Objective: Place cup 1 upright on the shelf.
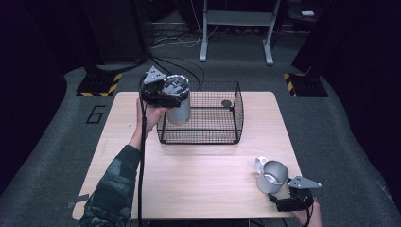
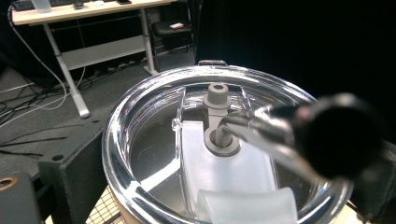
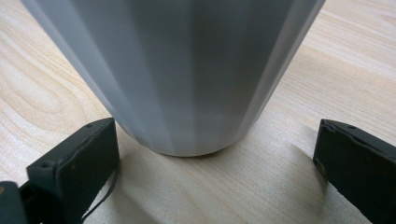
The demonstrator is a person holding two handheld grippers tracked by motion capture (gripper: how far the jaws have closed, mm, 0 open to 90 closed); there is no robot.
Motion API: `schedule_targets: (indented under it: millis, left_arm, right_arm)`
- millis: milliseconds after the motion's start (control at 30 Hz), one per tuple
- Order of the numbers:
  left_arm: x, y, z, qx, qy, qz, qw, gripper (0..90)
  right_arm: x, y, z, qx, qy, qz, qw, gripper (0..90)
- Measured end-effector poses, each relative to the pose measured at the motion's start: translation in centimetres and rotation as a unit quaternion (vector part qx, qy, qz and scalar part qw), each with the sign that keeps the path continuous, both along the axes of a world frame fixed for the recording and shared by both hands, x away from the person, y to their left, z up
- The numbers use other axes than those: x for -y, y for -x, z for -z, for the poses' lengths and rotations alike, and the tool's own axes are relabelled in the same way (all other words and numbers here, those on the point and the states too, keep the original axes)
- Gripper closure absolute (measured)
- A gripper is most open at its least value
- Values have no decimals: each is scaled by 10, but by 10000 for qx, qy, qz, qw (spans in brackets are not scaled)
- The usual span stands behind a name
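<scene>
A steel tumbler (image 1: 178, 105) with a clear lid (image 2: 219, 154) hangs above the left end of a black wire basket (image 1: 239, 116), and my left gripper (image 1: 163, 94) is shut on it near the top. One blurred black finger (image 2: 338, 135) crosses the lid's right side. At the table's near right corner stands a grey mug (image 1: 272, 176) with a handle, upright. My right gripper (image 1: 280, 194) sits just behind it, open. In the right gripper view the jaws stand wide on either side of the mug's base (image 3: 187, 74), not touching it.
The basket stands at the middle back of the wooden table (image 1: 198, 179), and a small dark round thing (image 1: 226, 103) lies inside it. Past the table's far edge are floor cables and a desk frame (image 1: 236, 28).
</scene>
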State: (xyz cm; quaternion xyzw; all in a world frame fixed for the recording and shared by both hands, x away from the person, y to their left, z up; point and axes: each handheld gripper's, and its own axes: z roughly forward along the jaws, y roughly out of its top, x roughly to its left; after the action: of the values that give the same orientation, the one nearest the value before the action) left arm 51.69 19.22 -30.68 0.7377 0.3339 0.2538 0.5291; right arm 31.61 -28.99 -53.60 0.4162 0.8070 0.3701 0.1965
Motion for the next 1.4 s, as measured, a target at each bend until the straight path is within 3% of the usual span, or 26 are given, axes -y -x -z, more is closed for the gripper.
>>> schedule_targets:
  millis: [733, 1400]
  left_arm:
    - [2, -29, 35, -308, -120, -348, 9988, 37]
    - [7, -35, 60, -528, -157, -505, 9972, 37]
  right_arm:
    - [-1, 1, 0, -25, -62, 73, 10000, 1]
    - [-1, 1, 0, -24, -35, 37, 10000, 2]
